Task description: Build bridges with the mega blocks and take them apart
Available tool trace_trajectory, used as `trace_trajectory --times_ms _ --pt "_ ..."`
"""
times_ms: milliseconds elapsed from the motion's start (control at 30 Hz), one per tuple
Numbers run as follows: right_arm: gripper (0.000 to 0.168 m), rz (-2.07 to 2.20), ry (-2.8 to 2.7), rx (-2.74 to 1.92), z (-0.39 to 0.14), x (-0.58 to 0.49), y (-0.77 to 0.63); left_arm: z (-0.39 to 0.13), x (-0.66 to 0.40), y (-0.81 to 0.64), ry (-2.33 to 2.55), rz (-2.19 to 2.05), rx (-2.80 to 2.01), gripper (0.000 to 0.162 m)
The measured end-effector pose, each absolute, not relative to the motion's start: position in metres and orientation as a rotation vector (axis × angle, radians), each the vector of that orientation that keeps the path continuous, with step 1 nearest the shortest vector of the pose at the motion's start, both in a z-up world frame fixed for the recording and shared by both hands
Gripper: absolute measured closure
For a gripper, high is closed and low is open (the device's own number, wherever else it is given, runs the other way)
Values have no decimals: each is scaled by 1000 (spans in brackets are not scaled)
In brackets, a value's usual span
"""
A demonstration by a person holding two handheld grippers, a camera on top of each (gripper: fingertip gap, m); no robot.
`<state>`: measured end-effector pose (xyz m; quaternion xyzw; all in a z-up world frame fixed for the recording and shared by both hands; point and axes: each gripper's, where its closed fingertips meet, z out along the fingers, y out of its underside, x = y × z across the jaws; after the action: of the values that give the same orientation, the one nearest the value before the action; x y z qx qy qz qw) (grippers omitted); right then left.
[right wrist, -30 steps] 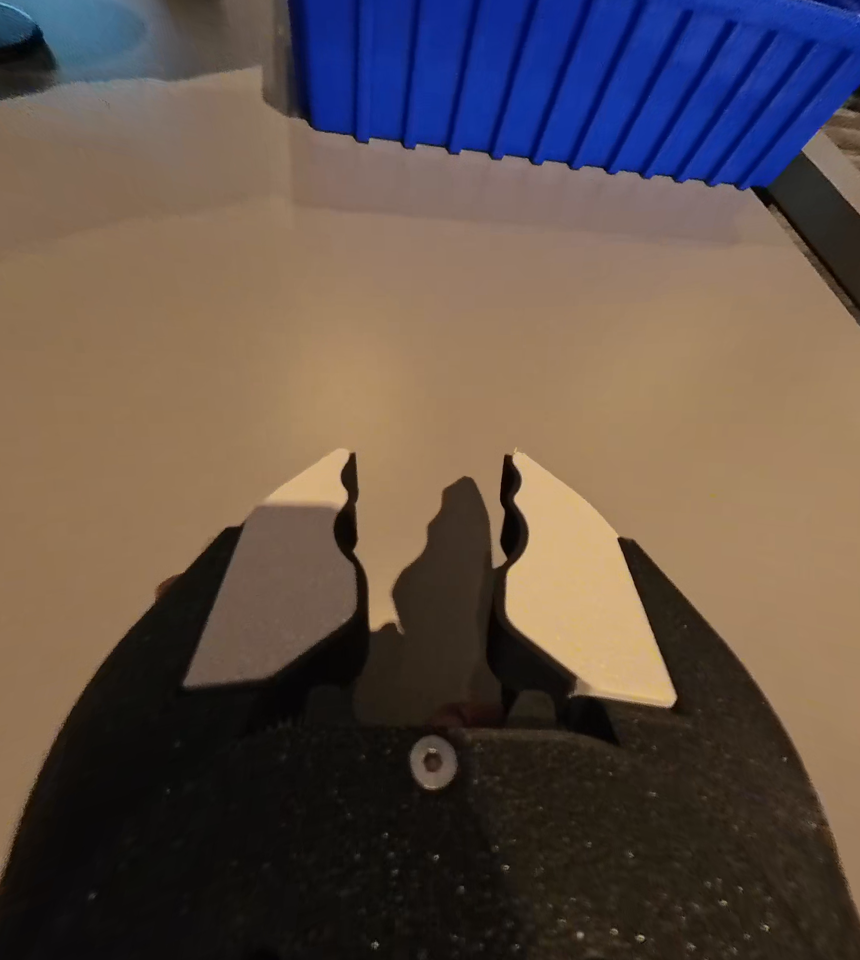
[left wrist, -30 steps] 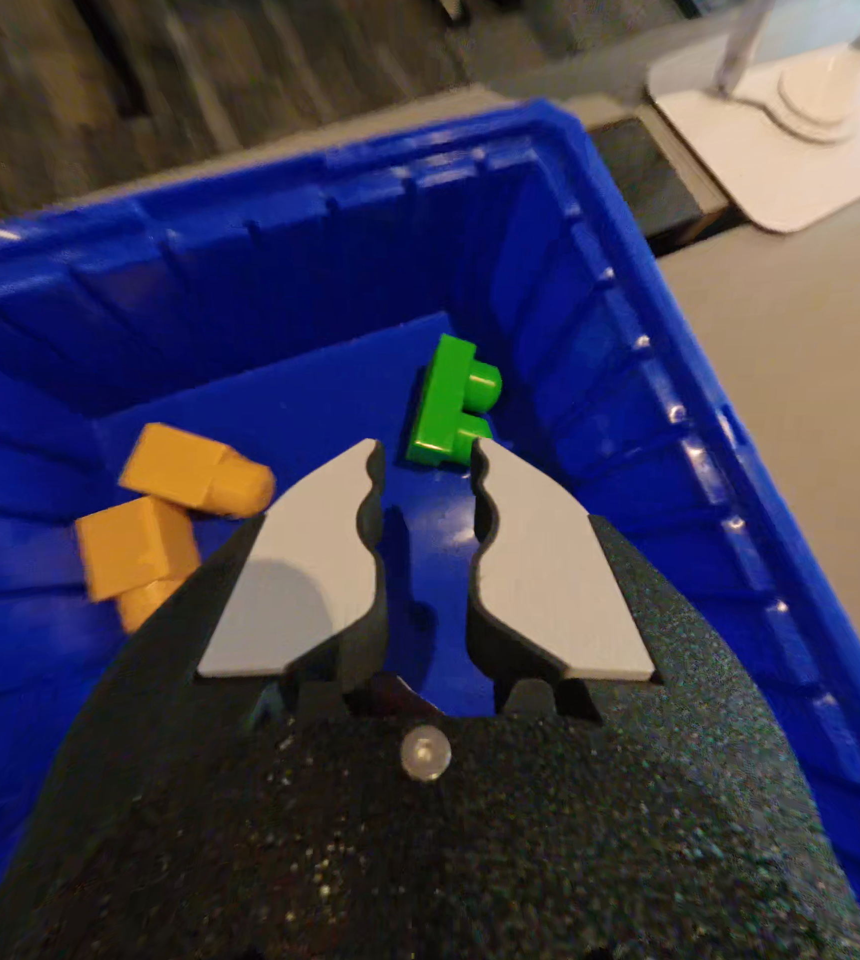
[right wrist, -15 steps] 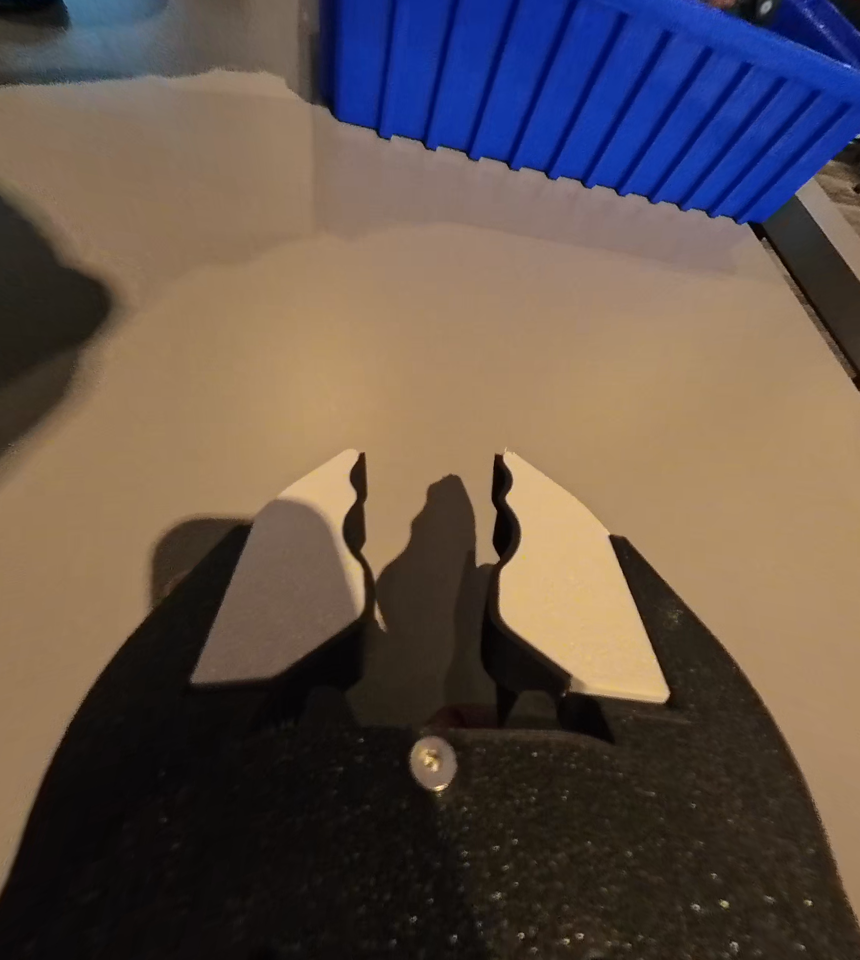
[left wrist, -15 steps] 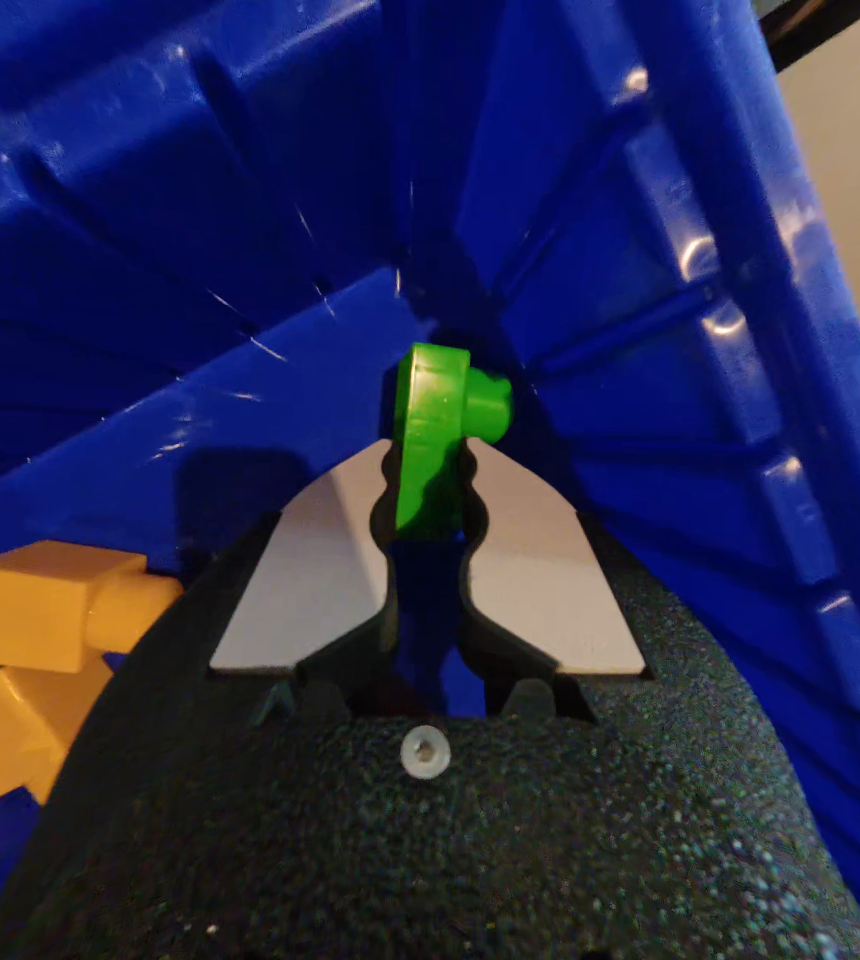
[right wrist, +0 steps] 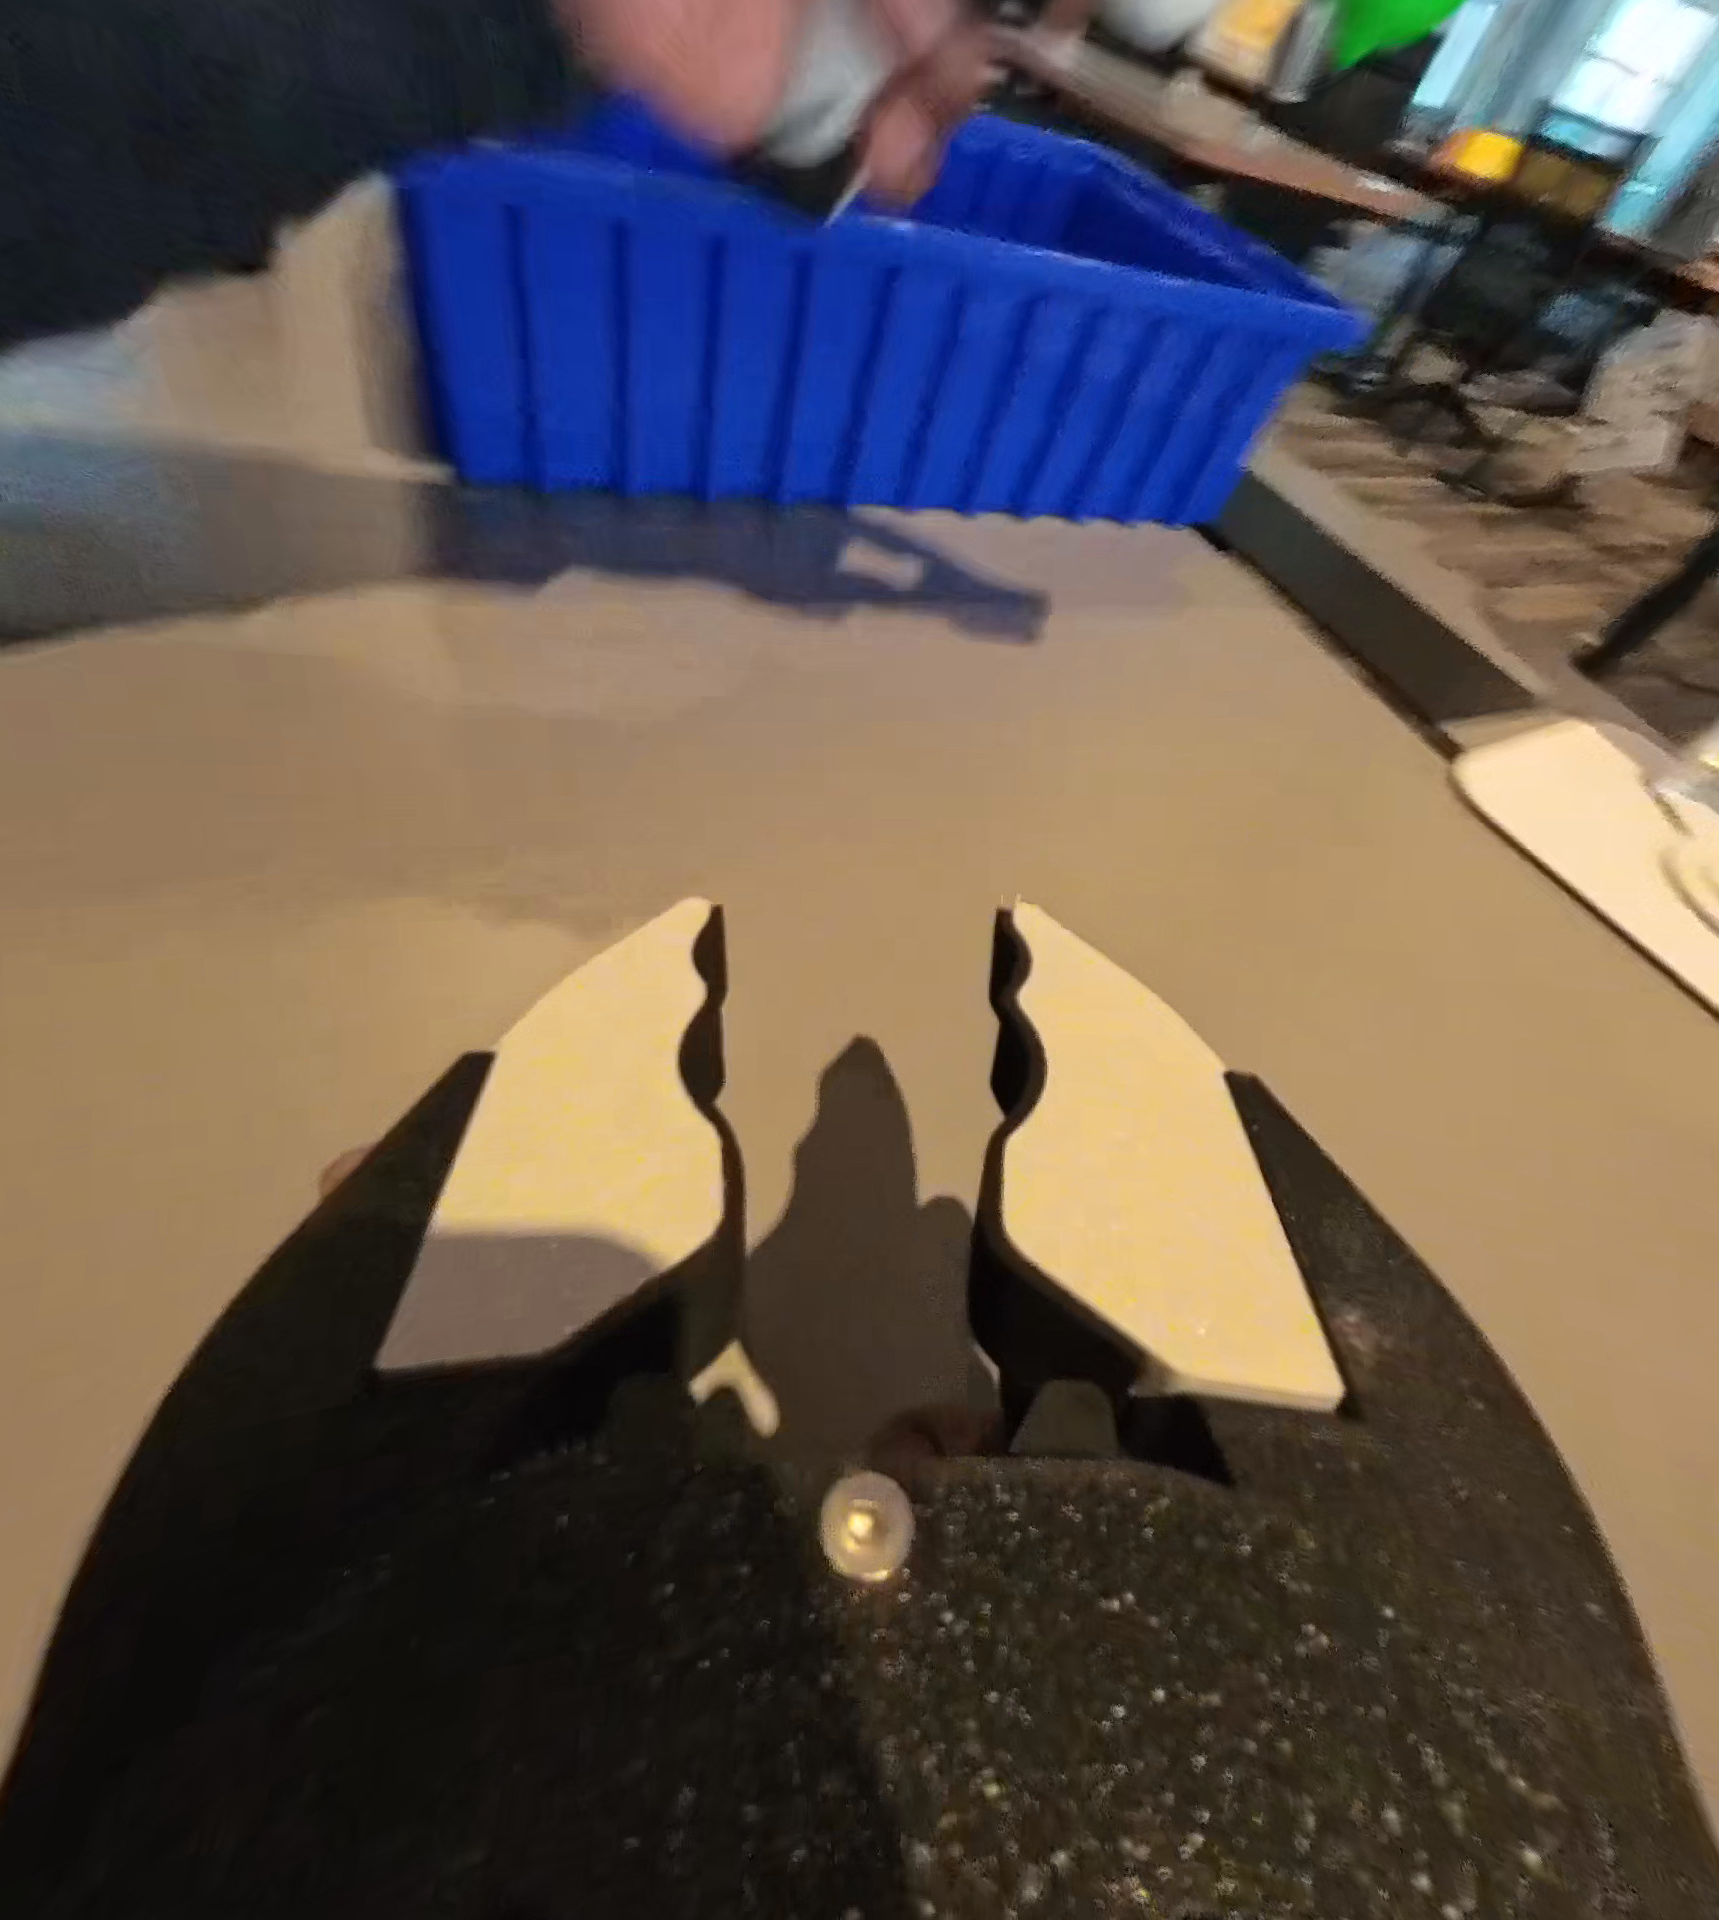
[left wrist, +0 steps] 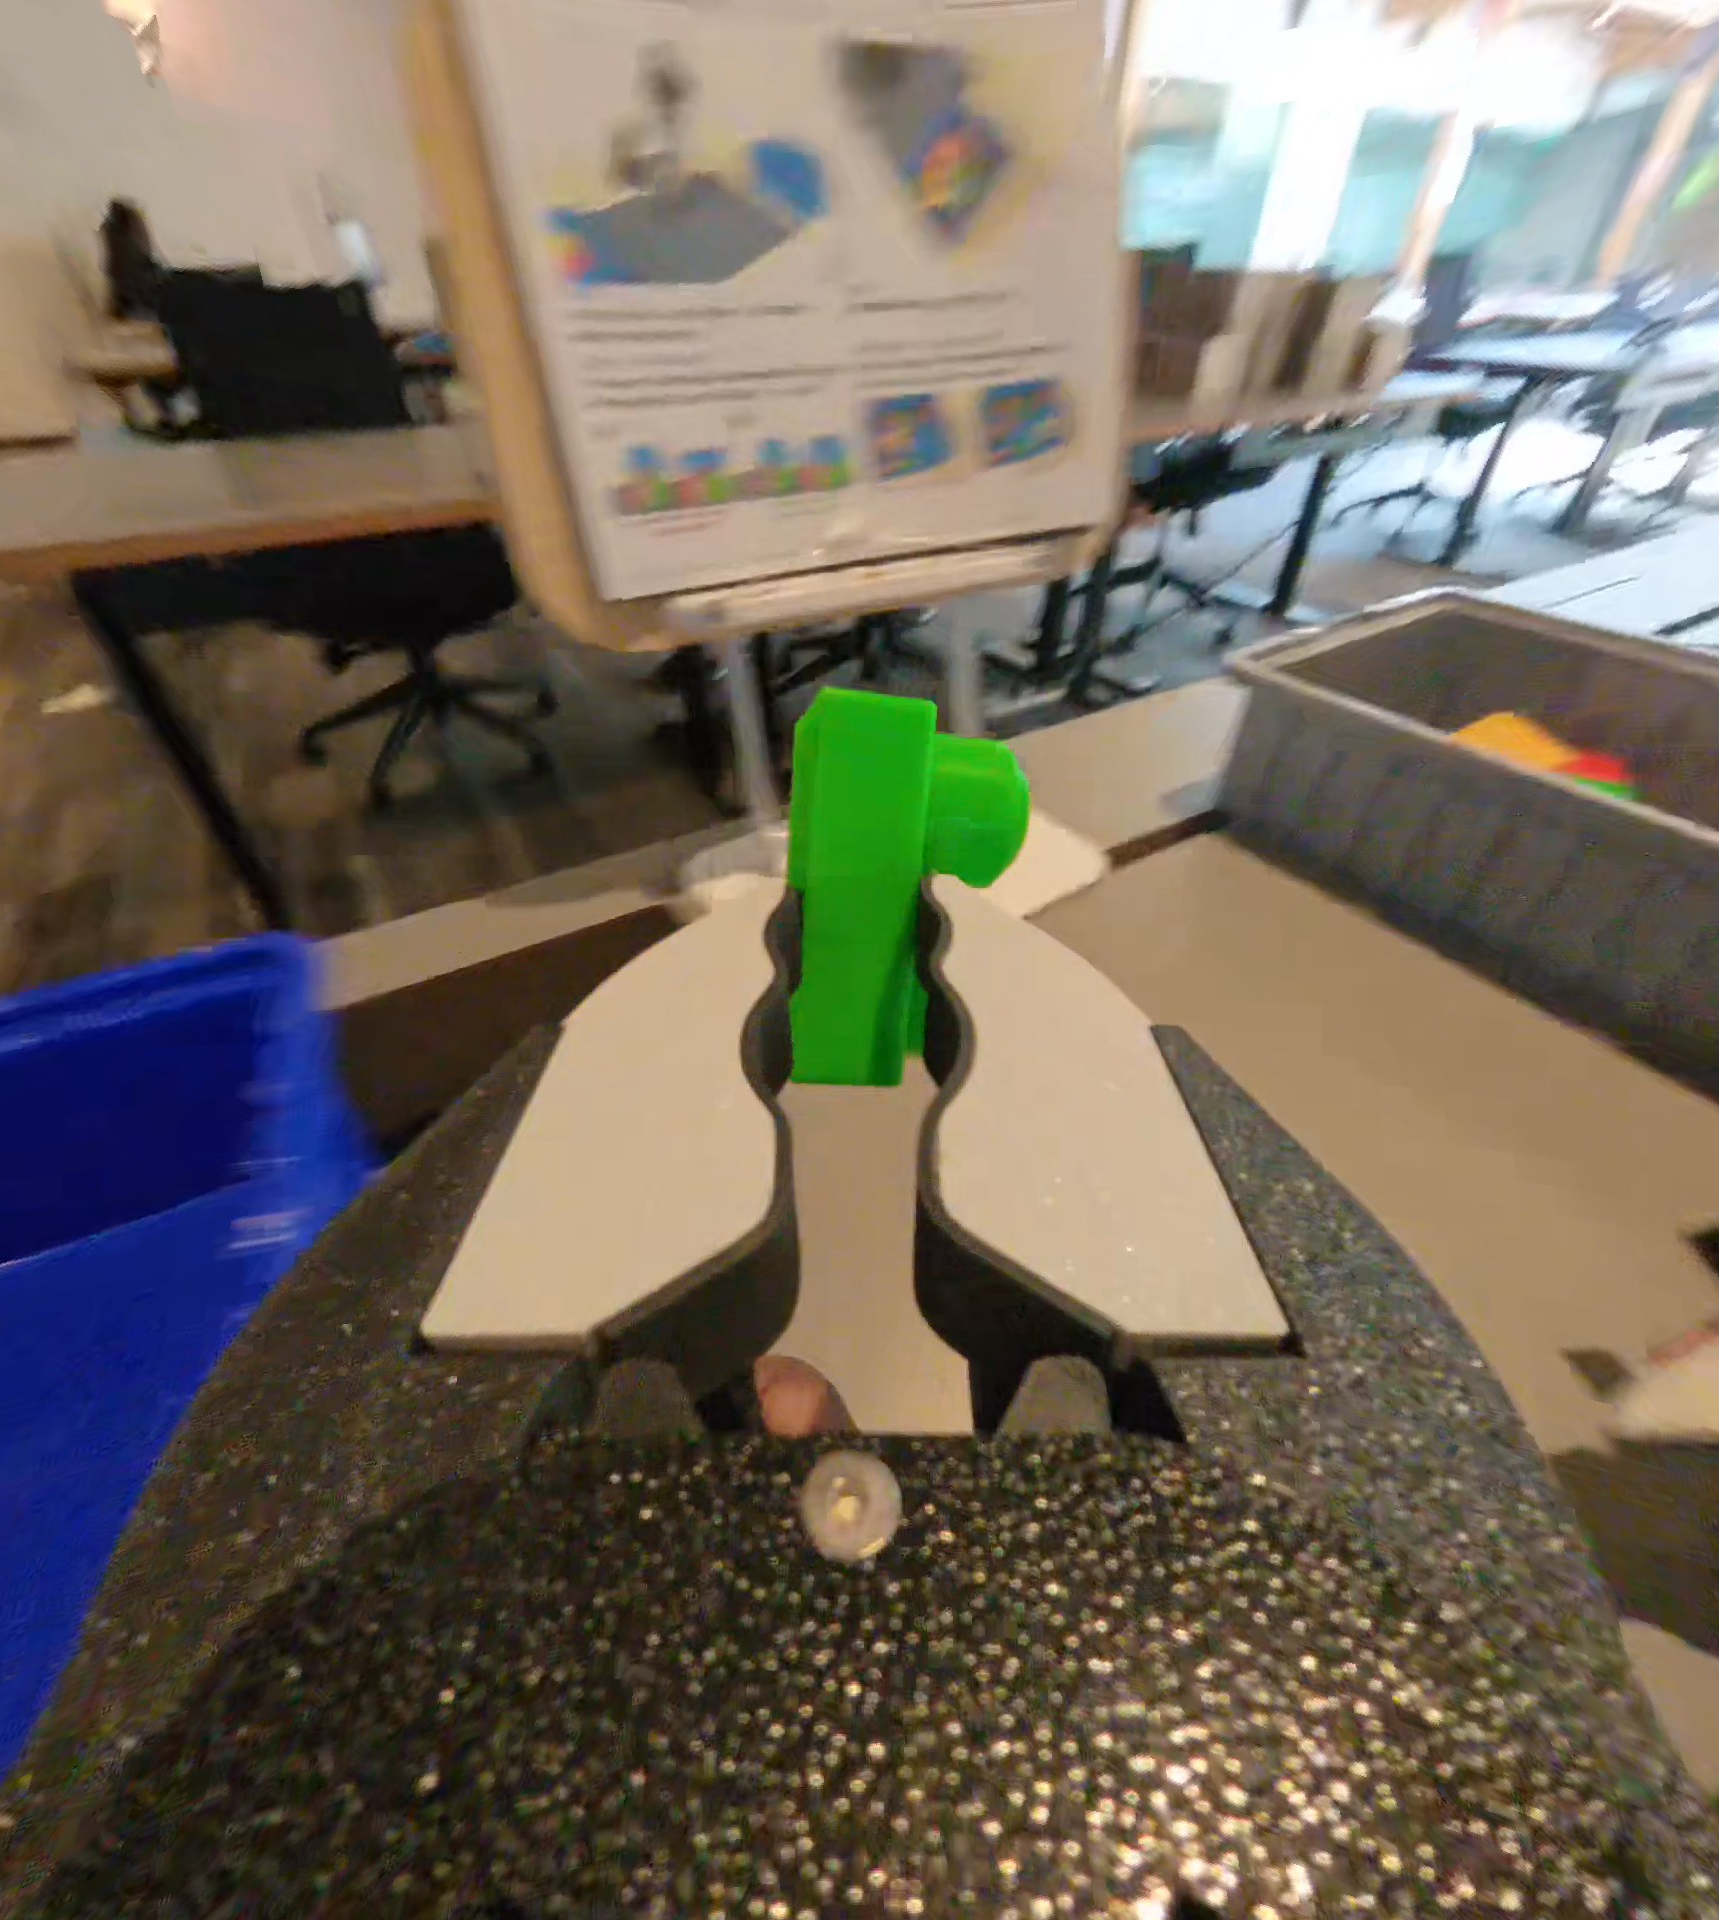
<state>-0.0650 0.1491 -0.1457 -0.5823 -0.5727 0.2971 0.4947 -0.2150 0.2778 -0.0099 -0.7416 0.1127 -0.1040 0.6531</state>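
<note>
Grip looks decent so far: the left gripper [left wrist: 853,925] has its fingers pinching a green block [left wrist: 870,894] by the flat body, block standing on edge between the tips with its stud poking out to the right, past the right finger. Only the lower part of the block sits between the fingers; the top half sticks out beyond them. It's held up in the air, with the blue bin [left wrist: 96,1195] off to the left of the fingers and a grey bin [left wrist: 1457,831] of other blocks further ahead on the right.

The right gripper [right wrist: 860,920] is over the bare desk [right wrist: 419,831], fingers spread, nothing between them.

My guess is the step is carrying the block to the desk to start a bridge. If I were doing it, I'd keep the squeeze steady since the hold is shallow, roll the wrist so the stud points up before setting it down, and let go only once the base sits flat.
</note>
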Motion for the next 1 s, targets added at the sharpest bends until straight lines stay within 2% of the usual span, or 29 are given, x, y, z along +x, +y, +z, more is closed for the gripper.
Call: trace_trajectory --times_ms 100,200,467,600,767,1000 --pt "118 576 -1211 -1492 -134 -41 194 -62 -123 266 338 -322 -1590 142" --pt "120 362 -1117 -1541 -131 -11 233 -99 -81 264 357 -345 -1655 142" --pt "119 371 -1064 -1671 -146 4 259 -135 -49 251 484 -563 -1823 142" --pt "119 316 -1110 -1620 -143 1 260 -147 -50 239 445 -817 -1930 142" --pt "118 247 -1192 -1581 -151 0 259 -151 -50 220 458 -1089 -1975 142" --pt "118 270 -1195 -1630 -158 3 262 -159 -47 204 487 -1241 -2048 143"
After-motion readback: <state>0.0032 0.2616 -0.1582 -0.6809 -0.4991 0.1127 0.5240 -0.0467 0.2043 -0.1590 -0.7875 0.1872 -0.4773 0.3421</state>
